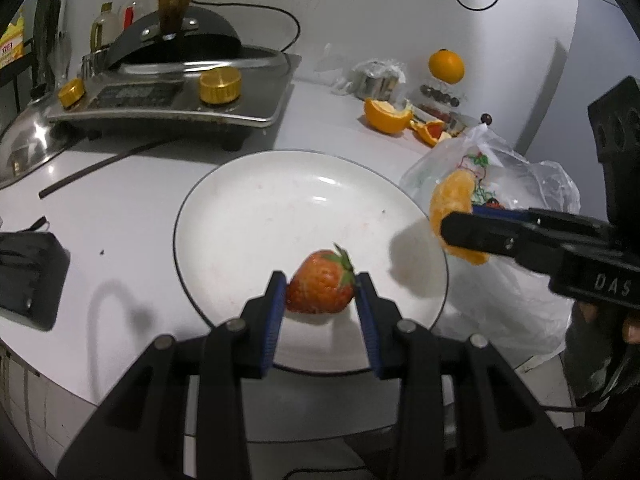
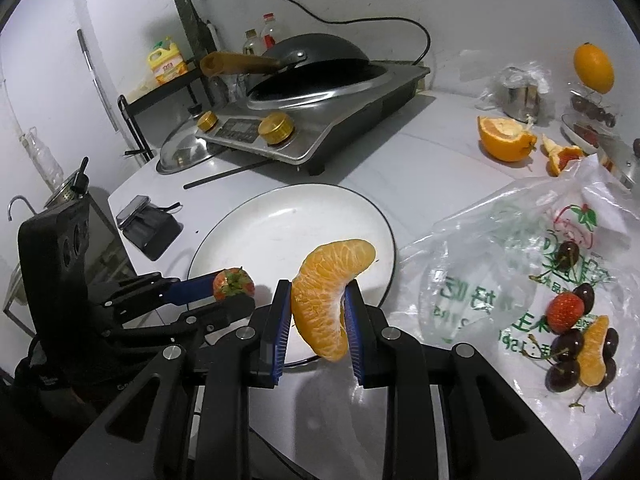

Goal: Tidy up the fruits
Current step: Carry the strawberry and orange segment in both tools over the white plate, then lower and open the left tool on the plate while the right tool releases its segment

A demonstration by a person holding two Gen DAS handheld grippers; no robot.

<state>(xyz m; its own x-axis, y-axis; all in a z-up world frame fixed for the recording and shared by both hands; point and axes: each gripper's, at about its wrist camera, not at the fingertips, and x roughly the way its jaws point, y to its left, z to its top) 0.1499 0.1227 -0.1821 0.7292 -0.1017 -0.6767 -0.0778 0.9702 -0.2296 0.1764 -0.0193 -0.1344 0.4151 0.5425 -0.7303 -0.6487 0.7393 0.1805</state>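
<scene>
Already both grippers carry fruit toward the white plate (image 1: 248,184), which is otherwise bare apart from faint smears. The left gripper (image 1: 320,296) is clamped on a strawberry (image 1: 320,288), its blue pads pressing either side, low over the near part of the plate; whether the berry touches the plate is hard to tell. The right gripper (image 2: 318,308) pinches a peeled orange segment (image 2: 326,292) at the plate's near-right rim, still in the air. So nothing has been set down on the plate yet, judging by its surface. Left to sort, on the clear plastic bag (image 2: 480,248) to the right: several dark cherries (image 2: 568,258), a second strawberry (image 2: 565,312) and another orange segment (image 2: 596,350). Farther back lie a half-peeled orange (image 2: 505,136) and a whole orange (image 2: 593,65).
</scene>
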